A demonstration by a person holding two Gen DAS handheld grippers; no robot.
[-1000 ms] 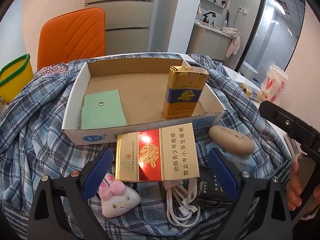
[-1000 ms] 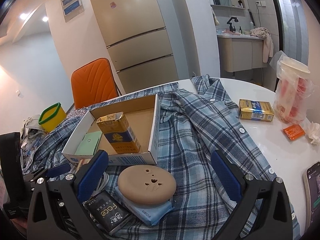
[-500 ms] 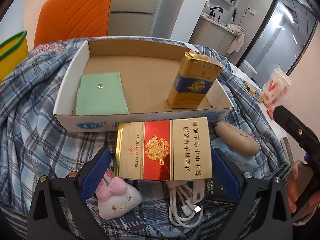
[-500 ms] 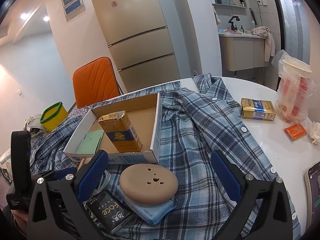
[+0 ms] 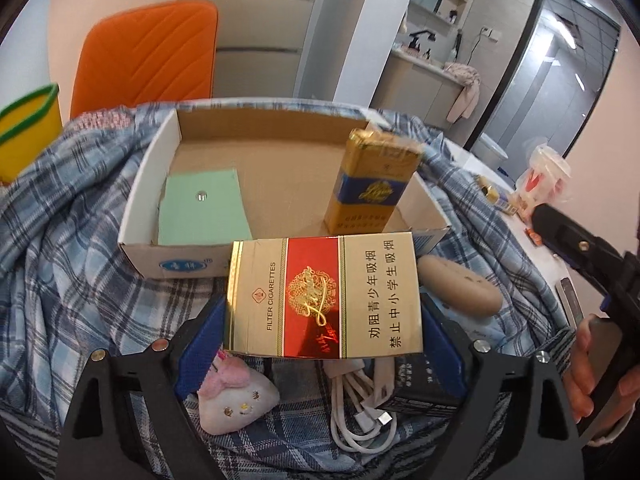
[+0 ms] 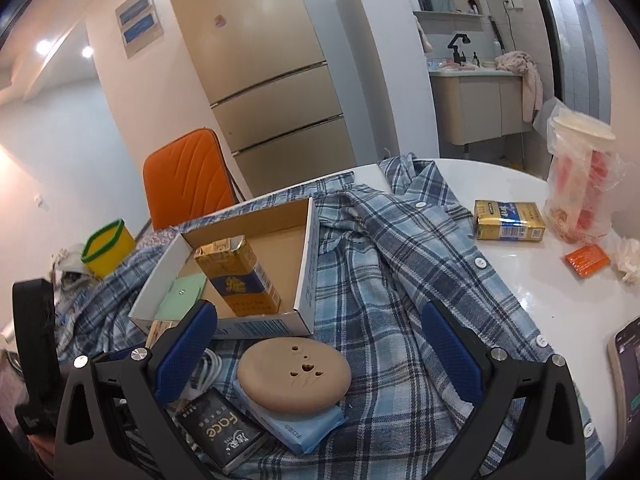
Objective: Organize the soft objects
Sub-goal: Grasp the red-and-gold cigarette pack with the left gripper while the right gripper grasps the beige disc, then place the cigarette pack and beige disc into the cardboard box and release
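A red and gold cigarette carton (image 5: 324,296) sits flat between my left gripper's (image 5: 323,312) blue pads. The jaws are closing and the pads touch its two short edges. Its far edge overlaps the front wall of the cardboard box (image 5: 148,184). Below it lie a pink-bowed plush bunny (image 5: 236,396) and a white cable (image 5: 360,408). A gold and blue pack (image 6: 236,276) stands in the box beside a green card (image 5: 202,208). My right gripper (image 6: 319,312) is open over a tan round pad (image 6: 294,376), which rests on a blue tissue pack (image 6: 304,428).
A plaid shirt (image 6: 400,272) covers the round white table. To the right lie a gold pack (image 6: 508,220), a bagged cup (image 6: 580,184), an orange packet (image 6: 588,258) and a phone (image 6: 628,368). An orange chair (image 5: 148,52) and a yellow bin (image 5: 28,128) stand behind.
The left pads have closed in onto the carton's edges, and the carton now overlaps the box's front wall. The right gripper has stayed where it was.
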